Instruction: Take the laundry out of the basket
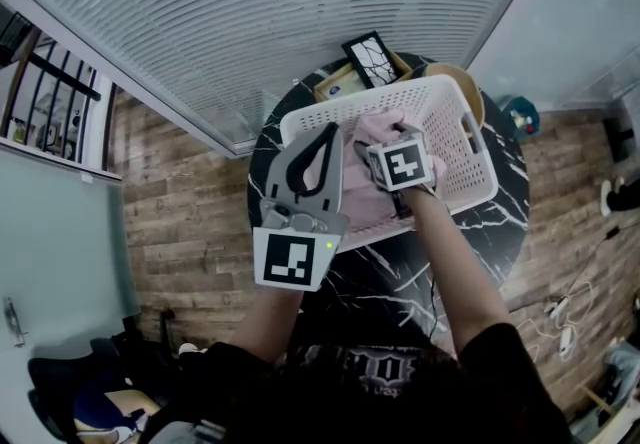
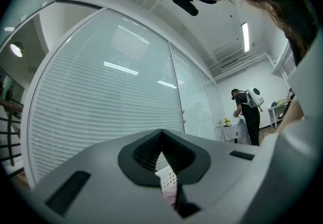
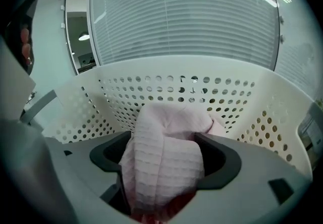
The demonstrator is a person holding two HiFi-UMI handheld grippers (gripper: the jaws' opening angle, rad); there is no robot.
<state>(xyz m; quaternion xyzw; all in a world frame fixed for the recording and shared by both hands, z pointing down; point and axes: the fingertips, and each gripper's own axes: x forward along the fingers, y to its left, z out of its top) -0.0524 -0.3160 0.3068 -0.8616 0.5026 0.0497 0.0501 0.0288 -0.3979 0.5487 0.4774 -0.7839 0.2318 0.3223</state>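
Note:
A white perforated laundry basket [image 1: 462, 157] stands on a round black marble table [image 1: 400, 277]. Pink waffle-weave laundry [image 1: 365, 190] lies inside it. My right gripper [image 1: 381, 138] reaches down into the basket, jaws spread wide around a bunched fold of the pink cloth [image 3: 164, 160]; the cloth fills the gap and the basket wall [image 3: 151, 92] rises behind. My left gripper [image 1: 329, 130] hovers over the basket's left rim, roughly level, its tips together and nothing in them. In the left gripper view, that gripper [image 2: 162, 140] shows a sliver of basket [image 2: 169, 171] below its tips.
Behind the basket sit a framed picture [image 1: 368, 59] and a brown bowl-like thing [image 1: 468, 90]. A glass wall with blinds [image 1: 260, 12] curves close behind the table. Cables [image 1: 560, 317] lie on the wooden floor at right. A person [image 2: 247, 112] stands far off.

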